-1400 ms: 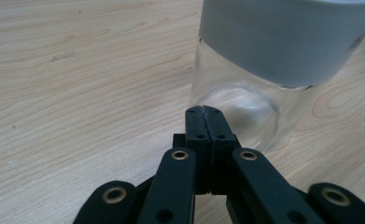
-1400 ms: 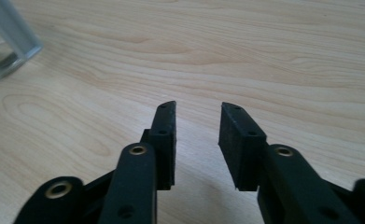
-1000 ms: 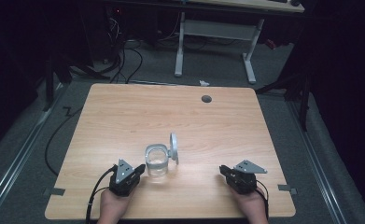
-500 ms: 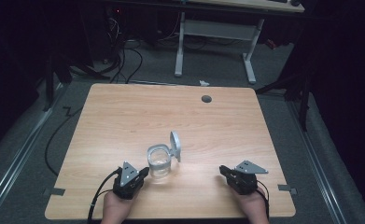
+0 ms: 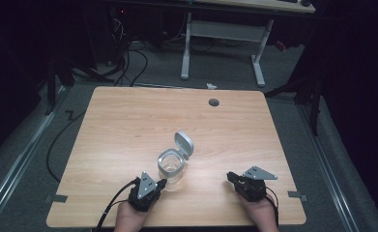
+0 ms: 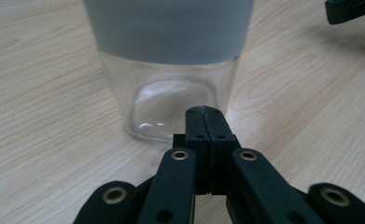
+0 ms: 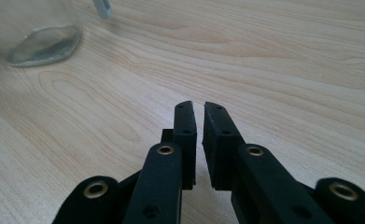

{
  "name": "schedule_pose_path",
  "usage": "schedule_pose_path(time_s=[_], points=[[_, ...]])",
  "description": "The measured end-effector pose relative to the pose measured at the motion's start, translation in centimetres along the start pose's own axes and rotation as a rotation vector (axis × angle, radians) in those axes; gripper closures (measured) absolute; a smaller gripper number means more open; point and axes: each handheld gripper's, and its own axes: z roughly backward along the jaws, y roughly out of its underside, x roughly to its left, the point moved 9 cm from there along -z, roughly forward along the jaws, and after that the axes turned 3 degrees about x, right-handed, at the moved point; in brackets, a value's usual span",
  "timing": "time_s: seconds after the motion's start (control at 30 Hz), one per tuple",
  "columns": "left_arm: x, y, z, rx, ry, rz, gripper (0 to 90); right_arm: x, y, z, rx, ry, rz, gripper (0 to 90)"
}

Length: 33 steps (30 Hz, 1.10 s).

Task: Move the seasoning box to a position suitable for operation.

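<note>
Item: one clear glass jar (image 5: 170, 167) with a grey band around its upper part, stood upright near the front middle of the light wooden tabletop (image 5: 128, 121), its grey hinged lid (image 5: 184, 143) flipped open and leaning back on the far side. Left gripper (image 5: 160, 183): held low at the front edge of the tabletop, just beside the jar's near side; in the left gripper view its jaws were pressed together with nothing between them, tips pointed at the jar's base (image 6: 171, 112) (whether the tips touched the glass could not be told). Right gripper (image 5: 231, 178): held at the front right of the tabletop, well apart from the jar, pointed left toward it; in the right gripper view (image 7: 198, 112) its jaws stood nearly together, a narrow slit between them, holding nothing, with the jar's base (image 7: 40, 44) at the upper left corner. Fittings: a dark round cable hole (image 5: 213, 102) near the tabletop's far edge. Surroundings: grey carpeted floor (image 5: 215, 72), black cables (image 5: 128, 63) at the far left, and a white-legged desk frame (image 5: 225, 38) beyond the tabletop.
</note>
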Motion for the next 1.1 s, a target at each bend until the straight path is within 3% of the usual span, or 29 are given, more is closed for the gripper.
schedule_pose_path(time_s=[0.4,0.47,0.7,1.1], points=[[-1.3,0.1,-0.7,0.010,0.024,-0.012,89.8,0.0,0.0,0.1,0.000,0.000,-0.004,83.9],[-1.1,0.0,-0.4,0.009,0.017,-0.016,89.7,-0.1,0.0,0.1,-0.004,-0.001,-0.005,83.9],[0.7,-1.3,0.1,-0.027,-0.024,0.027,89.8,-0.1,0.1,0.1,-0.003,-0.003,-0.009,84.0],[-1.3,-0.7,-2.0,0.001,0.015,0.003,90.0,-0.1,0.1,0.0,0.001,-0.004,-0.011,83.9]])
